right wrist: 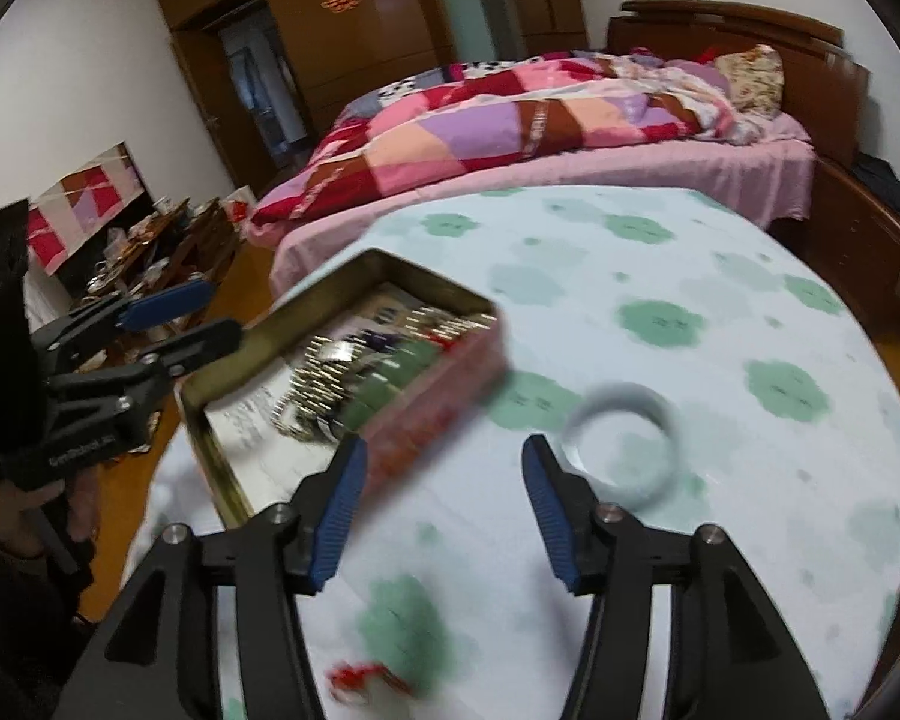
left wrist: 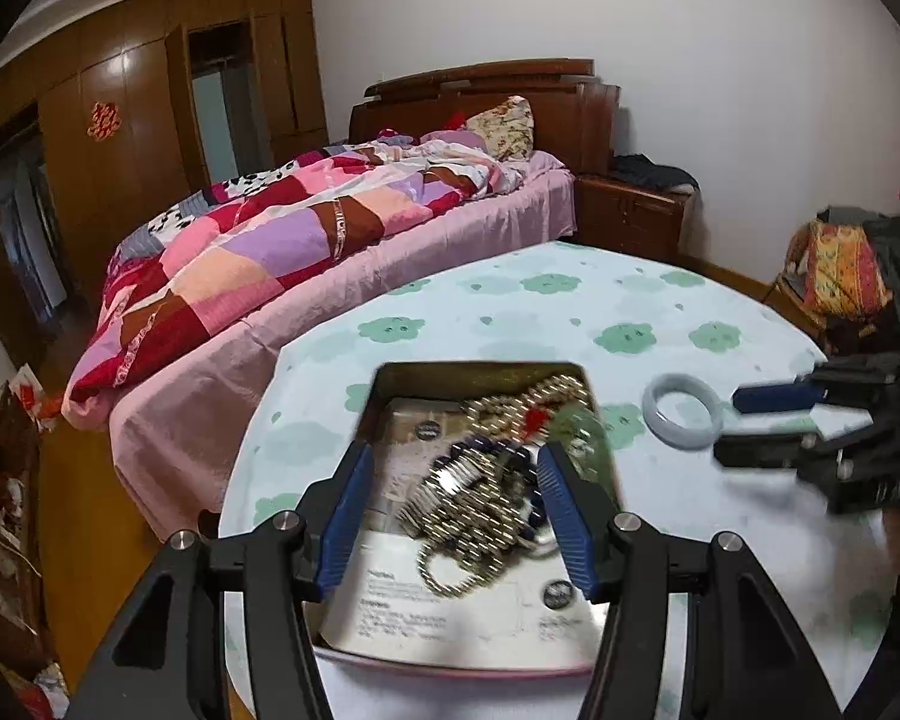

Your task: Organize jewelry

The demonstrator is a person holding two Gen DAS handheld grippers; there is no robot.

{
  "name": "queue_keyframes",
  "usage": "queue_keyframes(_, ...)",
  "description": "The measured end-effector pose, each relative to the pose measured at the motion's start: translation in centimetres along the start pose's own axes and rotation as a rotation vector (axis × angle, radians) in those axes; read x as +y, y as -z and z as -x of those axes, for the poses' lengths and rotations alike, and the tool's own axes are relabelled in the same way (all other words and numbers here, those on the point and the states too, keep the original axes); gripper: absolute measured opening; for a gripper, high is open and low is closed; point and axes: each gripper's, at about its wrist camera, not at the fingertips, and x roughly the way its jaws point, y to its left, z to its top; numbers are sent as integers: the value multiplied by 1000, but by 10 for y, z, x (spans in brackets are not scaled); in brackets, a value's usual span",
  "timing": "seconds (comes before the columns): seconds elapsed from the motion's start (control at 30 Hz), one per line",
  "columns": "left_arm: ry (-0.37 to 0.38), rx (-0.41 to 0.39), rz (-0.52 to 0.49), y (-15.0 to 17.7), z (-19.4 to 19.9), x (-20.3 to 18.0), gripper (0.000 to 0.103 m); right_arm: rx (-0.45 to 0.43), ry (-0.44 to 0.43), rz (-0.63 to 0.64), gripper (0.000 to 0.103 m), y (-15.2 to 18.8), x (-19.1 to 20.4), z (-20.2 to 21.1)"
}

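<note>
An open metal tin (left wrist: pixel 384 373) sits on the round table and holds a heap of gold bead chains (left wrist: pixel 468 516), dark blue beads and a green bangle (left wrist: pixel 591 438). My left gripper (left wrist: pixel 455 450) is open just above that heap, and its pads do not press on anything. To the right of the tin a pale grey bangle (left wrist: pixel 683 411) lies flat on the cloth. My right gripper (right wrist: pixel 444 447) is open and low over the table. The pale bangle (right wrist: pixel 621 393) is just beyond its right finger and the tin's pink side (right wrist: pixel 438 414) is beyond its left finger.
The table (right wrist: pixel 660 276) wears a pale cloth with green flower prints. A small red item (right wrist: pixel 354 675), blurred, lies near its front edge. A bed with a patchwork quilt (left wrist: pixel 258 252) stands close behind, with a wooden wardrobe and a cluttered low shelf to the left.
</note>
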Motion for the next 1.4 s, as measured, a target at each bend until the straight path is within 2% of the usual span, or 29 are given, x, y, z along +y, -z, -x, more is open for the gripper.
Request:
queue_keyframes(0.13, 39, 11, -80, 10, 10, -34, 57, -7, 43, -71, 63, 17, -28, 17)
queue_keyframes(0.33, 100, 65, -105, 25, 12, -69, 57, 4, 89, -135, 63, 47, -50, 32)
queue_keyframes(0.47, 175, 118, -120, 42, 12, -94, 57, 2, 118, -137, 67, 64, -53, 41)
queue_keyframes(0.57, 231, 181, -99, 51, 4, -105, 57, -9, 124, -140, 68, 73, -57, 46)
queue_keyframes(0.73, 303, 241, -71, 59, -5, -115, 57, -21, 120, -159, 69, 79, -63, 46)
queue_keyframes(0.83, 319, 273, -66, 63, -10, -118, 57, -23, 122, -166, 69, 81, -64, 44)
queue_keyframes(0.9, 333, 292, -59, 65, -15, -119, 48, -23, 122, -166, 69, 83, -63, 44)
queue_keyframes(0.93, 340, 301, -70, 66, -15, -122, 36, -23, 122, -165, 69, 83, -63, 44)
queue_keyframes(1.1, 356, 307, -82, 65, -16, -123, 19, -23, 130, -157, 69, 83, -62, 42)
queue_keyframes(1.13, 346, 307, -87, 64, -17, -124, 4, -24, 130, -156, 69, 83, -61, 42)
queue_keyframes(1.17, 350, 311, -89, 64, -18, -123, 1, -25, 130, -155, 69, 83, -61, 41)
queue_keyframes(1.4, 356, 302, -106, 62, -17, -124, 0, -22, 132, -147, 69, 81, -58, 40)
